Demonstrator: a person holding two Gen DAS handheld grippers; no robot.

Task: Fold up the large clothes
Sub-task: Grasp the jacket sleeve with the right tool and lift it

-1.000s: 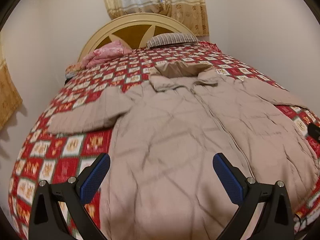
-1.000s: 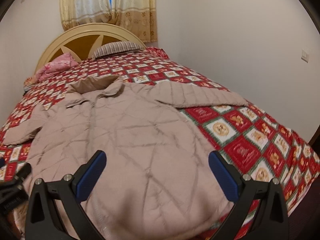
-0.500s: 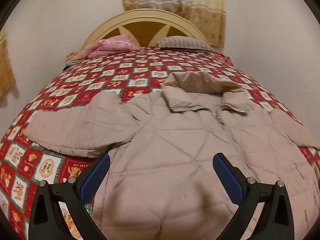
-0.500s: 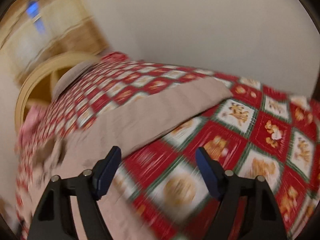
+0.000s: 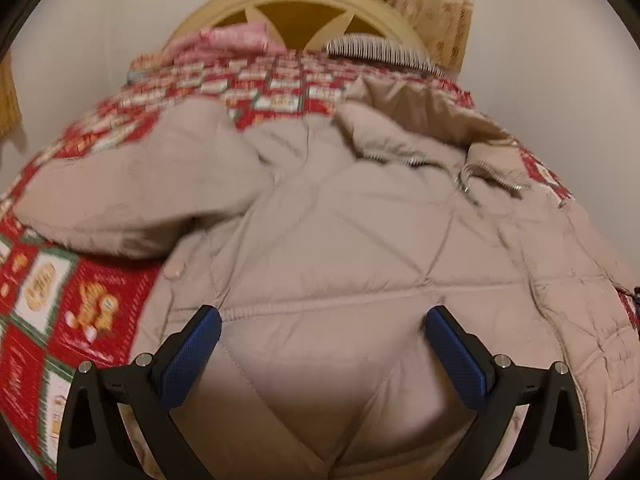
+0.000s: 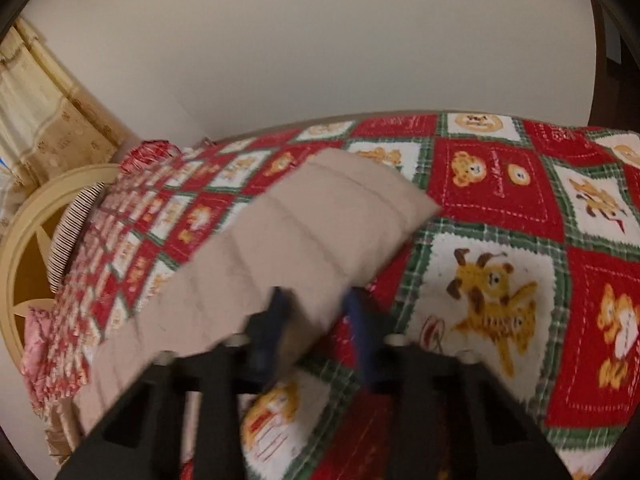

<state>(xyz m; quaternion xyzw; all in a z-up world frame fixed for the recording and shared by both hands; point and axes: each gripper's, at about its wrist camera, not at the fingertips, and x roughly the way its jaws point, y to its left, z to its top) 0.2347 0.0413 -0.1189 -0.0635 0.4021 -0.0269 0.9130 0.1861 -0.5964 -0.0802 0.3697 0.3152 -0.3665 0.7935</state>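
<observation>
Right hand-held gripper closing on jacket sleeve, quilt script unreadable

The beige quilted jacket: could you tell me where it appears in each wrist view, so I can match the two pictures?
Left wrist view: the beige quilted jacket fills the centre and lower frame, collar toward the headboard.
Right wrist view: only one sleeve shows, running diagonally from lower left to centre, between the closing jaws of the right gripper.
Shared landmark: the striped pillow against the headboard.
</observation>
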